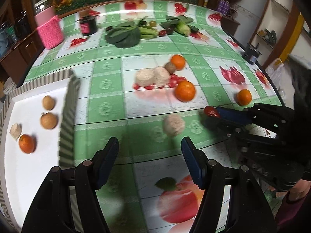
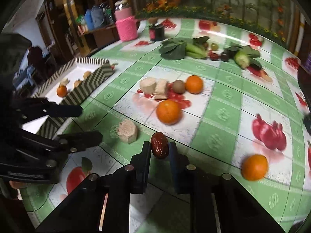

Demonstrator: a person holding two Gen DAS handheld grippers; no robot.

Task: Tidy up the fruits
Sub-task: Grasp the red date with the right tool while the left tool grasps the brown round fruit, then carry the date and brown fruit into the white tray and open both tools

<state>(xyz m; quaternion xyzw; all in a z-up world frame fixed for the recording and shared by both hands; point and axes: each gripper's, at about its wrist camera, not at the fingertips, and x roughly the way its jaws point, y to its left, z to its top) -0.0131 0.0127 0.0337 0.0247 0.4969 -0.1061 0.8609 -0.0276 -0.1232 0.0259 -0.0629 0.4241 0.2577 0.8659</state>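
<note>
1. Fruits lie partly on the bench (image 1: 108, 89) and partly in a zigzag-walled tray (image 1: 67, 104) at its left edge.
2. Oranges on the bench: three, one beside a kiwi (image 2: 179, 86), a large orange (image 2: 168, 111) in the middle, and one (image 2: 254, 167) near the right edge.
3. Pale cut chunks on the bench: three, a touching pair (image 2: 154, 88) by the kiwi and a single chunk (image 2: 127, 130) in front of the left gripper.
4. Tray contents: four pieces, namely one small orange (image 1: 26, 143), two round tan fruits (image 1: 48, 111) and one pale chunk (image 1: 15, 131).
5. Red date (image 2: 159, 145): one, clenched between the fingers of the right gripper (image 2: 159, 148), low over the bench.
6. Left gripper (image 1: 149, 151): fingers spread apart with nothing between them, just short of the single chunk.
7. Far side of the bench: two heaps of leafy greens (image 1: 124, 36), a few small dark fruits, one dark jar (image 1: 88, 26) and one pink knitted container (image 1: 51, 32).
</note>
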